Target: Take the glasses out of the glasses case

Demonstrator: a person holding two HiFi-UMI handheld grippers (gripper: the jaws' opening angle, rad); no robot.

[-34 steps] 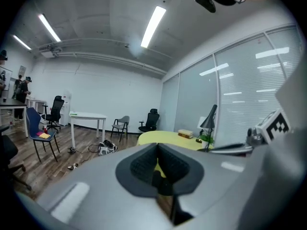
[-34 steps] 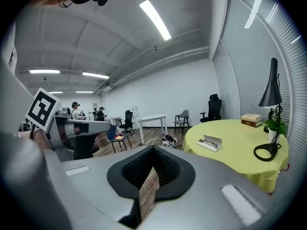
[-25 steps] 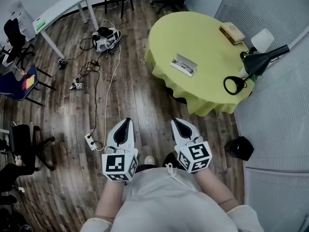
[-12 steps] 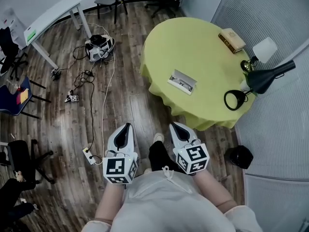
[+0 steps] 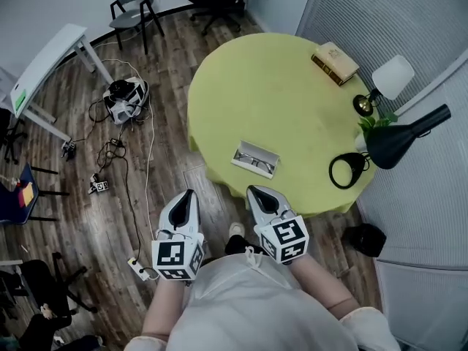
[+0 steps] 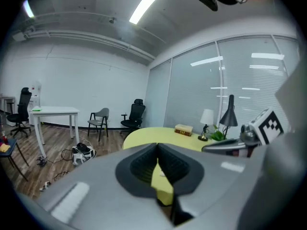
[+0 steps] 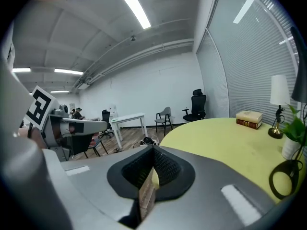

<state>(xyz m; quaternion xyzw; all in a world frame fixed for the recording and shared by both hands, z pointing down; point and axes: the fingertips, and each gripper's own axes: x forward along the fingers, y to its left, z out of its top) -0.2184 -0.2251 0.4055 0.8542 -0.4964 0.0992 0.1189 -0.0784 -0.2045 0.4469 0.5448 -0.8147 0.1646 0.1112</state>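
An open white glasses case (image 5: 255, 159) lies near the front edge of the round yellow table (image 5: 285, 101), with dark-framed glasses (image 5: 257, 161) inside it. My left gripper (image 5: 190, 194) hangs over the wood floor, short of the table edge and left of the case, jaws shut and empty. My right gripper (image 5: 254, 190) is at the table's near edge just below the case, also shut with nothing held. In the left gripper view the shut jaws (image 6: 157, 147) point at the table; the right gripper view shows its shut jaws (image 7: 153, 150) over the yellow tabletop (image 7: 230, 138).
A book (image 5: 336, 62) lies at the table's far side. A white-shade lamp (image 5: 385, 79), a plant and a black desk lamp (image 5: 395, 141) stand at its right. A black bin (image 5: 363, 240) sits by the blinds. Cables (image 5: 117, 145), a white desk (image 5: 44, 68) and chairs (image 5: 135, 2) are at the left.
The person has walked toward the table, so table and case sit nearer and lower in the head view. Both grippers stayed shut; the right one now reaches the table edge.
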